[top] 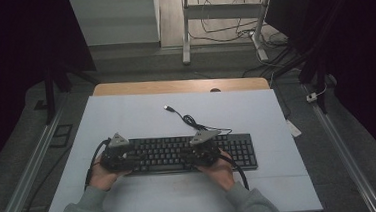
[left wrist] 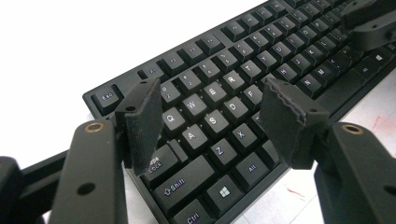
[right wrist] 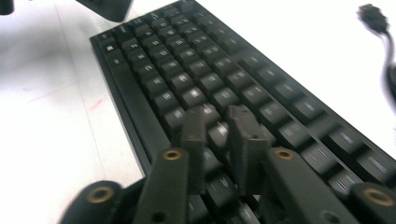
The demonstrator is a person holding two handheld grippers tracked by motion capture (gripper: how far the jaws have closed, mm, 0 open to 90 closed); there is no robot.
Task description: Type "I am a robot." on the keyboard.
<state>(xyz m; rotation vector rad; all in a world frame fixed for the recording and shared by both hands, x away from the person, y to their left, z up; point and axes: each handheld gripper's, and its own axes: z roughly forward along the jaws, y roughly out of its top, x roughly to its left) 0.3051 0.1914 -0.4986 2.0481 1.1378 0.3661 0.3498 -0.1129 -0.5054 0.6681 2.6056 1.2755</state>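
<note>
- Nearest to the person, both hands rest at the front edge of the black keyboard (top: 192,153), which lies flat on the white table cover (top: 126,115), a little right of the middle.
- The left gripper (left wrist: 212,123) hovers over the left letter keys. Its jaws stand wide apart and hold nothing; the keys show freely between the pads.
- The right gripper (right wrist: 223,140) is low over the keys further right. Its jaws stand only a little apart, with a narrow gap, and I see nothing gripped between them. This view is blurred, so I cannot tell if a pad touches a key.
- The work seems to be pressing or typing on the keys. I judge it is somewhere in the middle: both tools are in position, but the pictures show no result, so what is left I cannot say.
- The long axis of the keyboard runs left to right, parallel to the table's front edge. The space bar row faces the person; the function row faces away.
- Further back, the keyboard's cable (top: 192,121) leaves the rear edge and curls toward its USB plug (top: 167,108), which lies loose on the cover.
</note>
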